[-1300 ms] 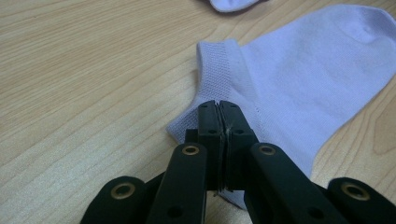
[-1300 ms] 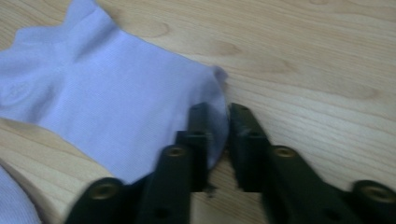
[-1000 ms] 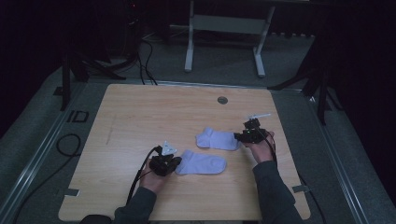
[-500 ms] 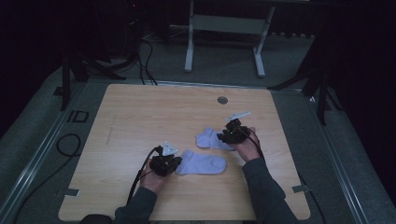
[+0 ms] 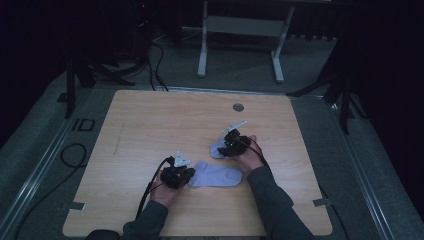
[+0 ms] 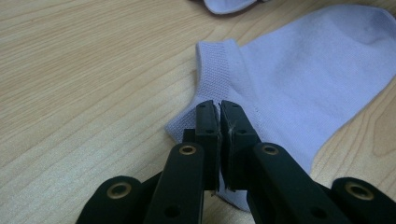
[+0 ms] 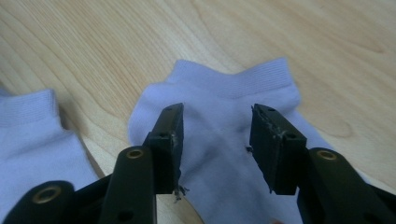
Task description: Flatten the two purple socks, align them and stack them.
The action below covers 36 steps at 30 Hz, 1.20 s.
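Two pale lilac ankle socks lie on the wooden table (image 5: 150, 120). The near sock (image 5: 217, 176) (image 6: 303, 70) lies flat, and my left gripper (image 5: 187, 175) (image 6: 216, 103) is shut on the heel edge by its cuff. The far sock (image 5: 216, 150) (image 7: 233, 84) lies under my right gripper (image 5: 225, 145) (image 7: 217, 109). Its jaws have just been opening; they stand apart over the sock's middle, behind the cuff, and do not press on it. The near sock's cuff (image 7: 28, 135) shows at the left of the right gripper view.
A round grommet (image 5: 238, 107) sits near the table's far edge. Tape pieces (image 5: 320, 202) mark the front corners. A white desk frame (image 5: 240, 30) stands on the floor beyond, and cables (image 5: 70, 155) lie to the left.
My right gripper has moved left along the far sock, from its toe end toward its cuff, and now covers most of it. The left gripper and the near sock have stayed put.
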Each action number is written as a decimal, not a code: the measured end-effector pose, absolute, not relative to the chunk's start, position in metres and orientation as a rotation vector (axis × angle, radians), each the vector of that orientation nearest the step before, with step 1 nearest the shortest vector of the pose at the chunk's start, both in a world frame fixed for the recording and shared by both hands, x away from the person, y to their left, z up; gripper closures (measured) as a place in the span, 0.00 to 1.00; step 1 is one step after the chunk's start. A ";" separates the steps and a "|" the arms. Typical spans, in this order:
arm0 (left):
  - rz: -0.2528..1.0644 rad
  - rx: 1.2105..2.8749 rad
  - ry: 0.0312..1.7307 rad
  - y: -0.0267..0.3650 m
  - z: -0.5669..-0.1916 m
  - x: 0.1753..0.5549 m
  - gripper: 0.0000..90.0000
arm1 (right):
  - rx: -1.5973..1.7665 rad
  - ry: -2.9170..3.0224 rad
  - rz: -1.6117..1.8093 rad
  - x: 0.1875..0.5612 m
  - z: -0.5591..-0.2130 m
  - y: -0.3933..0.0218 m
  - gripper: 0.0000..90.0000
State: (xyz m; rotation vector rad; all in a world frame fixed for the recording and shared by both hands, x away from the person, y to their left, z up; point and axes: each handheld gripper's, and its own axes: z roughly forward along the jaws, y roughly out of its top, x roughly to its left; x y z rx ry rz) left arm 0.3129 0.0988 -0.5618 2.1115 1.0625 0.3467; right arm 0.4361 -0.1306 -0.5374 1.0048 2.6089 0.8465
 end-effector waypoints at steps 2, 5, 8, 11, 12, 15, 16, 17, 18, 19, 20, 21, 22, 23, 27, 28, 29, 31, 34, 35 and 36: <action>0.346 2.112 1.063 0.099 -0.562 0.313 0.96 | 1.008 2.621 0.810 0.438 -0.541 -0.128 0.59; 0.346 2.112 1.062 0.099 -0.562 0.313 0.96 | 1.034 2.610 0.813 0.439 -0.544 -0.127 0.57; 0.346 2.111 1.062 0.099 -0.562 0.313 0.96 | 1.029 2.593 0.827 0.438 -0.542 -0.127 0.55; 0.346 2.110 1.062 0.099 -0.562 0.313 0.96 | 1.034 2.577 0.857 0.438 -0.538 -0.129 0.55; 0.346 2.111 1.063 0.099 -0.562 0.313 0.96 | 1.035 2.576 0.857 0.438 -0.538 -0.130 0.55; 0.347 2.111 1.063 0.099 -0.562 0.313 0.95 | 1.040 2.579 0.831 0.439 -0.540 -0.131 0.55; 0.347 2.112 1.062 0.099 -0.562 0.313 0.95 | 1.051 2.588 0.822 0.440 -0.543 -0.131 0.54; 0.347 2.111 1.063 0.099 -0.562 0.313 0.96 | 1.049 2.591 0.815 0.440 -0.545 -0.131 0.54; 0.347 2.111 1.063 0.099 -0.562 0.313 0.95 | 1.046 2.580 0.825 0.440 -0.546 -0.131 0.54; 0.347 2.111 1.063 0.099 -0.562 0.313 0.95 | 1.050 2.575 0.824 0.440 -0.546 -0.130 0.55; 0.347 2.111 1.063 0.099 -0.562 0.313 0.95 | 1.046 2.574 0.821 0.440 -0.546 -0.130 0.56; 0.348 2.111 1.063 0.099 -0.562 0.313 0.95 | 1.044 2.573 0.820 0.440 -0.546 -0.129 0.58; 0.348 2.108 1.065 0.098 -0.562 0.313 0.95 | 1.047 2.572 0.820 0.439 -0.546 -0.129 0.61; 0.349 2.109 1.064 0.098 -0.562 0.312 0.95 | 1.046 2.573 0.820 0.439 -0.545 -0.128 0.65; 0.350 2.111 1.062 0.098 -0.562 0.312 0.95 | 1.065 2.563 0.821 0.438 -0.545 -0.127 0.80; 0.350 2.111 1.062 0.098 -0.562 0.312 0.95 | 1.082 2.553 0.822 0.439 -0.545 -0.127 0.85; 0.349 2.111 1.062 0.098 -0.562 0.312 0.95 | 1.100 2.544 0.823 0.439 -0.545 -0.128 0.88; 0.349 2.111 1.062 0.098 -0.562 0.312 0.95 | 1.139 2.534 0.832 0.441 -0.545 -0.129 0.93; 0.348 2.110 1.062 0.098 -0.562 0.312 0.95 | 1.184 2.538 0.868 0.442 -0.545 -0.134 0.95; 0.348 2.109 1.062 0.098 -0.562 0.312 0.95 | 1.198 2.538 0.882 0.442 -0.544 -0.136 0.96; 0.347 2.109 1.062 0.098 -0.562 0.312 0.95 | 1.205 2.533 0.899 0.442 -0.544 -0.138 0.96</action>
